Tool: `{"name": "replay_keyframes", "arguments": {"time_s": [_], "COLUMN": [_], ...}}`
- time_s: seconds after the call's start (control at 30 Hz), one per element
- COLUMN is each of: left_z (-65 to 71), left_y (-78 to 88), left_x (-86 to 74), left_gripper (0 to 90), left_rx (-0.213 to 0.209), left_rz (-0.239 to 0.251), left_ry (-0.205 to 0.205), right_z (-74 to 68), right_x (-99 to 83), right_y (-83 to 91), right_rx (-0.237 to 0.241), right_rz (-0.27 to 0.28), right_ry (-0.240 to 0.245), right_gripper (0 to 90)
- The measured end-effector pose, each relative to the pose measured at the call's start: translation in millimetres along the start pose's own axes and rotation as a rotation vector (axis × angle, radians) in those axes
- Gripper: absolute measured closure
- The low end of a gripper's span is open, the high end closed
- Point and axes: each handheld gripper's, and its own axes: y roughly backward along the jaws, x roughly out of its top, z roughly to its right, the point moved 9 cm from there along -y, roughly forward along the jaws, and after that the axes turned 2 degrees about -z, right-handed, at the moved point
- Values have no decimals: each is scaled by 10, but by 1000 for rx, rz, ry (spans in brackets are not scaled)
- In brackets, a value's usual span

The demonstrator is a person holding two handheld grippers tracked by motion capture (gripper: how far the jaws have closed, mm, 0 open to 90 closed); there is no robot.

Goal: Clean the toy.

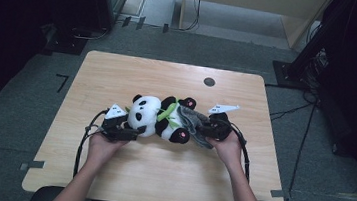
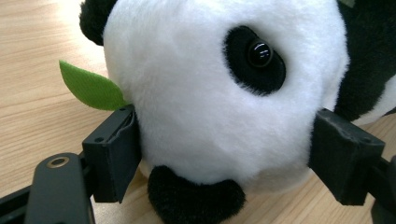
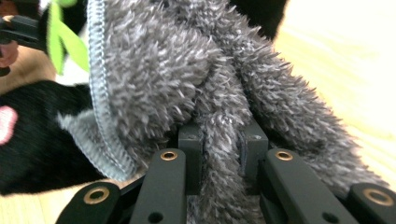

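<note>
While panda [image 1: 157,118] lies centre-table — grey cloth [image 3: 205,88] drapes it | table [image 1: 158,179]

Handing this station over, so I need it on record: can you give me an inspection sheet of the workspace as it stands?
Surface: wooden table, dark round spot near far edge.
Job's things: plush panda lying mid-table with green leaf; grey fuzzy cloth over its lower body.
Clutter: nothing seen.
Grippers: left gripper wide around the panda's head, pads against the fur; right gripper shut on a cloth fold.
Cables: one trails from each gripper; more on the floor at right.
Surroundings: grey carpet, dark equipment at both sides.
</note>
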Motion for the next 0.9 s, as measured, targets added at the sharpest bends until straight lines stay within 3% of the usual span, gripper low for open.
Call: {"name": "replay_keyframes", "arguments": {"time_s": [0.2, 0.27, 0.5, 0.73, 0.83, 0.87, 0.9], "left_z": [-4, -9, -6, -4, 0, 3, 3], "left_y": [4, 6, 4, 0, 1, 6, 6], "left_x": [2, -3, -6, 1, 4, 13, 13], "left_gripper": [178, 178, 168, 170, 174, 176, 177], "left_rx": [-3, -2, -7, -5, 0, 7, 7], "left_rz": [4, 2, 3, 7, 5, 6, 6], "left_ry": [-12, -27, -31, -18, -15, -16, -16], "right_z": [111, 82, 56, -184, -284, -398, -398], "right_x": [-56, -20, 36, 334, 431, 564, 564], "right_y": [23, 80, 168, 389, 402, 403, 403], "right_rx": [-54, 15, 29, 5, 12, 19, 19], "right_rz": [-51, -24, 0, 110, 126, 132, 132], "right_ry": [-5, -48, -42, 19, 37, 62, 62], "right_gripper": [770, 773, 773, 774, 773, 771, 771]}}
